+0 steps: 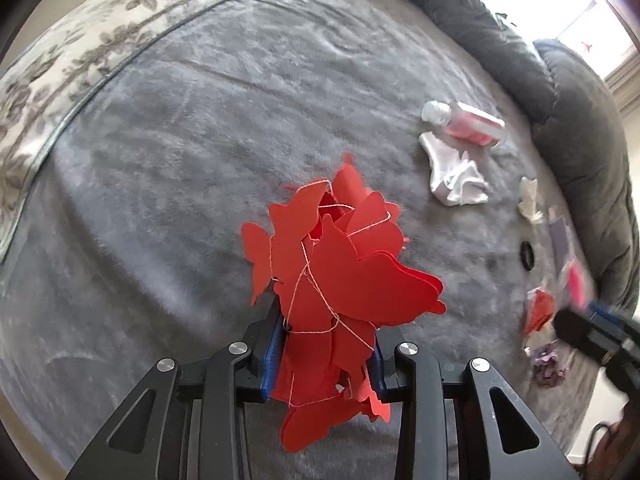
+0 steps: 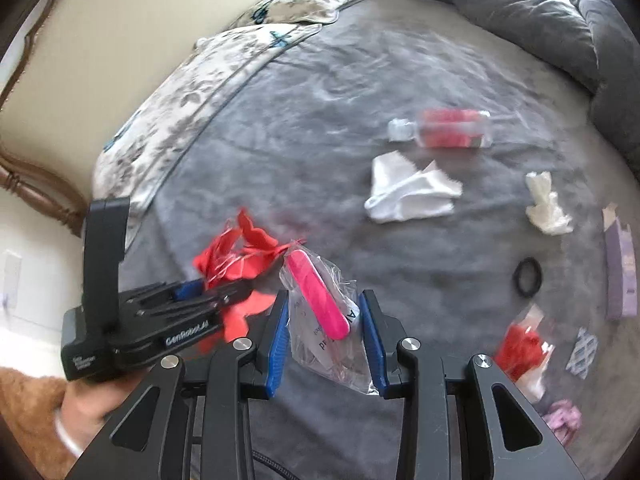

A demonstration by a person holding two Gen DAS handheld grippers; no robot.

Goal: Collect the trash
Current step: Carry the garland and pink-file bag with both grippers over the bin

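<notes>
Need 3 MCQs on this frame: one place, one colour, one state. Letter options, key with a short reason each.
1. Where does the white cloth lie?
A. just in front of the bottle on the grey blanket
B. on the floral pillow
C. in the right tongs

2. What colour is the paper garland in the left tongs?
A. blue
B. red
C. white

3. What state are the right tongs in?
A. wide open and empty
B. out of view
C. closed on a clear plastic bag with a pink item inside

Key:
1 A: the cloth sits on the blanket directly below the bottle in both views.
2 B: the strung cut-outs are red.
3 C: the blue pads flank and pinch the bag, held above the bed.
</notes>
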